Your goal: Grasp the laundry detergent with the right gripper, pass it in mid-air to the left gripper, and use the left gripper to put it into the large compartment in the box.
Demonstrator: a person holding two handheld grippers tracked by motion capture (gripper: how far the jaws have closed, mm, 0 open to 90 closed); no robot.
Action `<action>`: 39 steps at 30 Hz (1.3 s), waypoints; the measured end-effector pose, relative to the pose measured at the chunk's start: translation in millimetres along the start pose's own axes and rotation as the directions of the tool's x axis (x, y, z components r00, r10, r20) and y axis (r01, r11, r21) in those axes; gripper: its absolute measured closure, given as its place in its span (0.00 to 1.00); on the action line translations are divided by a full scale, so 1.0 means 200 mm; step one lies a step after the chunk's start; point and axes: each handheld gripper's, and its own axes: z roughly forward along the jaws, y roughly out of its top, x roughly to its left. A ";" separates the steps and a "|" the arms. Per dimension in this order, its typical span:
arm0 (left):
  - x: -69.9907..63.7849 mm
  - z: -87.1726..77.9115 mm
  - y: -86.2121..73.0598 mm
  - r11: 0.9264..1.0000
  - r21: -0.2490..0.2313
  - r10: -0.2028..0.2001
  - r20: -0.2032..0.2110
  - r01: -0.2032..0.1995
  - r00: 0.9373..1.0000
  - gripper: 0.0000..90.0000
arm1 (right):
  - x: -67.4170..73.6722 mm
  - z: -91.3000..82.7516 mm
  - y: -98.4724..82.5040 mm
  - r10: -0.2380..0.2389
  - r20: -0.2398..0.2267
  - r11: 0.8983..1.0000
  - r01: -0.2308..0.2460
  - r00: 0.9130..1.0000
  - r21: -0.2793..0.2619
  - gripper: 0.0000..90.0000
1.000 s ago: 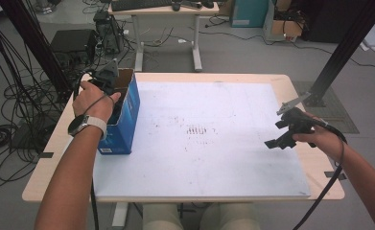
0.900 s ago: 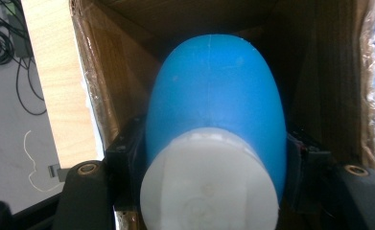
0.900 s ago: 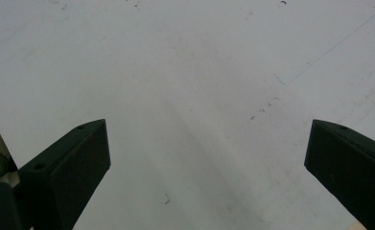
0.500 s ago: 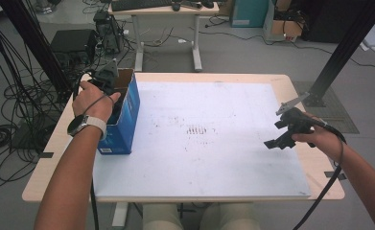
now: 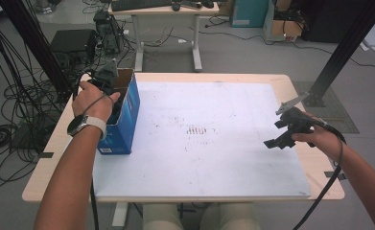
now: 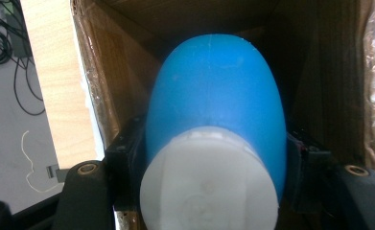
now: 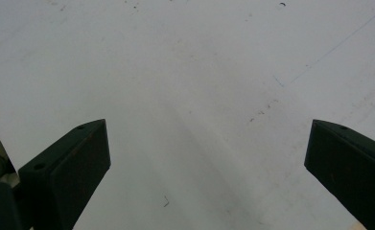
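A blue bottle (image 6: 214, 96) with a white cap (image 6: 209, 187) sits between the jaws of my left gripper (image 6: 209, 158), which is shut on it, inside an open cardboard box (image 6: 108, 86). In the high view the left gripper (image 5: 109, 81) reaches down into that blue-sided box (image 5: 125, 117) at the table's left side. My right gripper (image 5: 277, 140) hovers over the white board (image 5: 199, 134) near its right edge. In the right gripper view its jaws stand wide apart, the gripper (image 7: 209, 163) open, with nothing between them.
The white board covers most of the wooden table (image 5: 51, 158). Faint dark marks (image 5: 197, 130) lie at the board's middle. Cables (image 5: 3, 134) and equipment lie on the floor at the left; another desk (image 5: 166, 19) stands behind.
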 end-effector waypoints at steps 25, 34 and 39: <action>0.00 0.00 -0.01 1.000 -0.004 -0.003 -0.002 0.003 1.000 0.42 | 0.01 0.00 0.00 -0.002 0.000 1.000 0.002 1.000 0.002 0.02; 0.00 0.00 -0.01 1.000 -0.001 -0.007 0.002 0.007 1.000 0.42 | 0.00 0.01 0.00 -0.034 -0.006 0.999 0.034 0.999 -0.011 0.02; 0.00 0.00 -0.01 1.000 -0.006 -0.001 0.000 0.001 1.000 0.42 | 0.00 0.01 0.00 -0.032 -0.005 0.999 0.032 0.999 -0.011 0.02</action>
